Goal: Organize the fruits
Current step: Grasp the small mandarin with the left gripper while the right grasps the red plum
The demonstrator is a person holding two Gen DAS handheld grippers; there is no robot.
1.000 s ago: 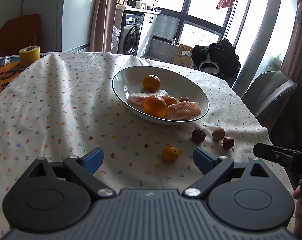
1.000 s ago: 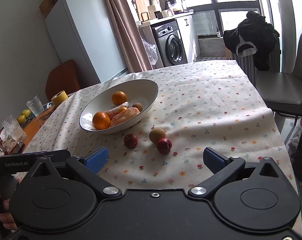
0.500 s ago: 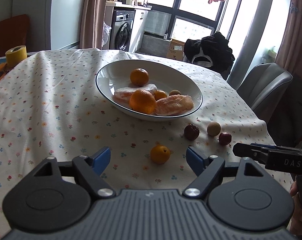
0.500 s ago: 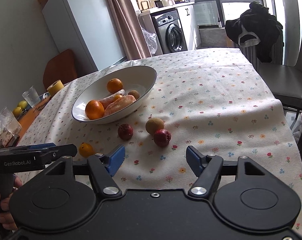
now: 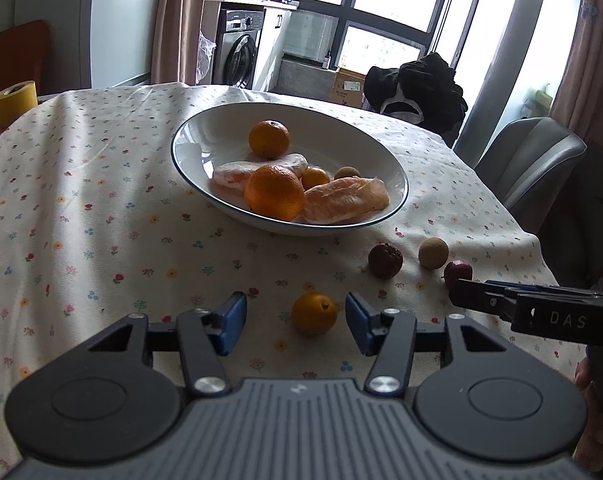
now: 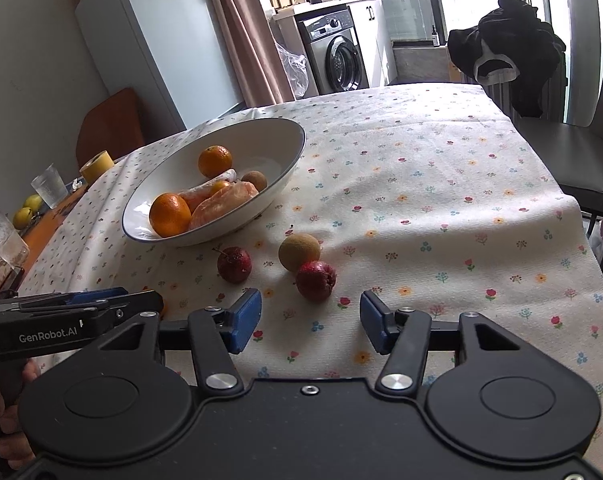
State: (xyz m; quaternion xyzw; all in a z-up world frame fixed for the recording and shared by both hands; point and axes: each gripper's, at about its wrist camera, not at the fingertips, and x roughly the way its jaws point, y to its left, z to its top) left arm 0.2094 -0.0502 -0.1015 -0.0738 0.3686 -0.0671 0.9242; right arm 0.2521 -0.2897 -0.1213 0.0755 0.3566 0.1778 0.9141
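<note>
A white bowl [image 5: 205, 132] [image 6: 285, 136] on the flowered tablecloth holds oranges [image 5: 274, 197], peeled citrus segments [image 5: 345, 199] and small fruits. In front of it lie a small orange [image 5: 314, 313], a dark red fruit [image 5: 385, 261] [image 6: 234, 264], a tan round fruit [image 5: 433, 253] [image 6: 299, 252] and another red fruit [image 5: 457, 271] [image 6: 315, 280]. My left gripper [image 5: 296, 323] is open, its blue pads flanking the small orange without touching it. My right gripper [image 6: 310, 320] is open just short of the nearer red fruit.
A yellow tape roll [image 5: 15, 98] [image 6: 96, 166] sits at the table's far left, with glasses [image 6: 49, 192] and yellow fruits [image 6: 28, 210] beyond. A grey chair [image 5: 529, 160] [image 6: 573, 148] stands by the table's right edge. A dark garment [image 6: 505, 44] hangs on a chair behind.
Both grippers moved forward and down toward the loose fruits and their jaws narrowed. The small orange now lies between the left pads; the red fruit is just ahead of the right pads.
</note>
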